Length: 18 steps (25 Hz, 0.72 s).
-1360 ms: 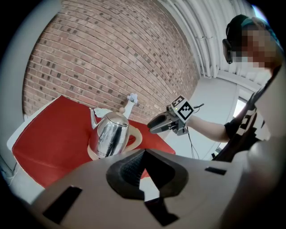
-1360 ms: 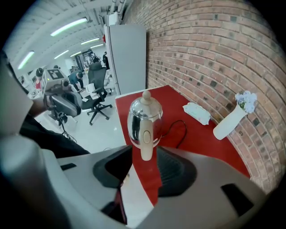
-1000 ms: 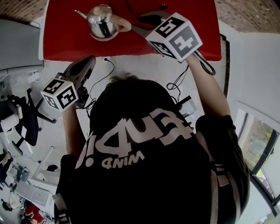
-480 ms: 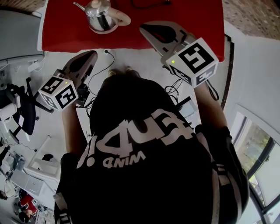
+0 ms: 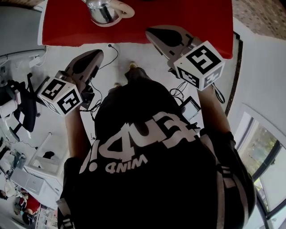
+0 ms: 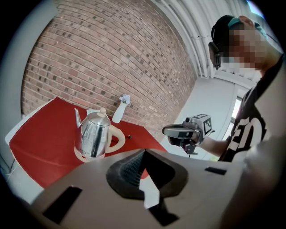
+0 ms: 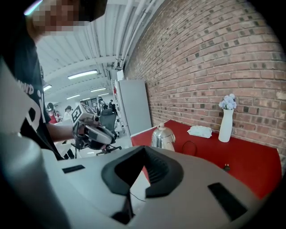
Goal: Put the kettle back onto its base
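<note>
From the head view, the kettle (image 5: 102, 11) stands upright on its beige base (image 5: 106, 23) at the far left of the red table (image 5: 187, 22), with nothing touching it. That reads as a finished placement rather than one in progress. Both tools hang over the pale floor (image 5: 129, 56), short of the table edge. The left gripper (image 5: 92, 58) and the right gripper (image 5: 153, 32) each point toward the table, well apart from the kettle. In the left gripper view, the jaws meet at their tips with nothing between them, which suits a tool with no load to carry. Beyond them the kettle (image 6: 93, 134) sits squarely in its base, spout to the left, and a white vase (image 6: 119, 109) stands behind it against the brick wall (image 6: 111, 53). In the right gripper view, those jaws are also pressed together and empty. The kettle (image 7: 163, 136) shows past them at the table's near corner, with a black cord (image 7: 190, 147) looping just beside it (presumably the base's lead, though its ends are too small to trace) and a white cloth (image 7: 199, 131) further along.
</note>
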Available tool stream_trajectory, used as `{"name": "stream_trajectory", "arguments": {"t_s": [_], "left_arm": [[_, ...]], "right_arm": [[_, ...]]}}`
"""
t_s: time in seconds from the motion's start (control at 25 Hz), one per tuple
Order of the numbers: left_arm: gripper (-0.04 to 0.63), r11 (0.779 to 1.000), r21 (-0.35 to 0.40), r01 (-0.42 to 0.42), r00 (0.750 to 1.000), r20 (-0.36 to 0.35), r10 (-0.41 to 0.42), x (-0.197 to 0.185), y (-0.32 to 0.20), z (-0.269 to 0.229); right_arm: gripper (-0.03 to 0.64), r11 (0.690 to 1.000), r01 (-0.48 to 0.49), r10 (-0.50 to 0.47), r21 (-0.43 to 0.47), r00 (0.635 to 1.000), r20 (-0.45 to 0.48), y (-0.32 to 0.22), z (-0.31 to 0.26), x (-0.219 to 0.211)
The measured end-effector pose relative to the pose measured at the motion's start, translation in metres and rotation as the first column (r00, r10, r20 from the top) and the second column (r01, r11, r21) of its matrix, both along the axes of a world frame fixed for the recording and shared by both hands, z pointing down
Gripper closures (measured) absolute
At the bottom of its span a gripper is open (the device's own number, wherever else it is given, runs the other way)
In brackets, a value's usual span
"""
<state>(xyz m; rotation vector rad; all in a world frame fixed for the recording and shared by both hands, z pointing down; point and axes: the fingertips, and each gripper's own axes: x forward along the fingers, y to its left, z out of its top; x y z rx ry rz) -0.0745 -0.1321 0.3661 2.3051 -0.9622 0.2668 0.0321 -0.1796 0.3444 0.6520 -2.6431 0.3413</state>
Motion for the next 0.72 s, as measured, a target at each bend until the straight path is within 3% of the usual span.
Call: {"name": "stream_trajectory", "arguments": {"t_s": [0.4,0.72], "left_arm": [[0.586,1.0,0.032,0.0,1.0,0.002,0.0,-0.029,0.062,-0.003],[0.586,0.995,0.062,-0.075,0.997,-0.023,0.076,-0.043,0.119,-0.004]], "right_arm": [[0.595,1.0,-0.029,0.029,0.0,0.998,0.046,0.064,-0.009,-0.035],[0.595,0.996,-0.091,0.091,-0.012,0.993,0.073,0.129,-0.018,-0.047]]}}
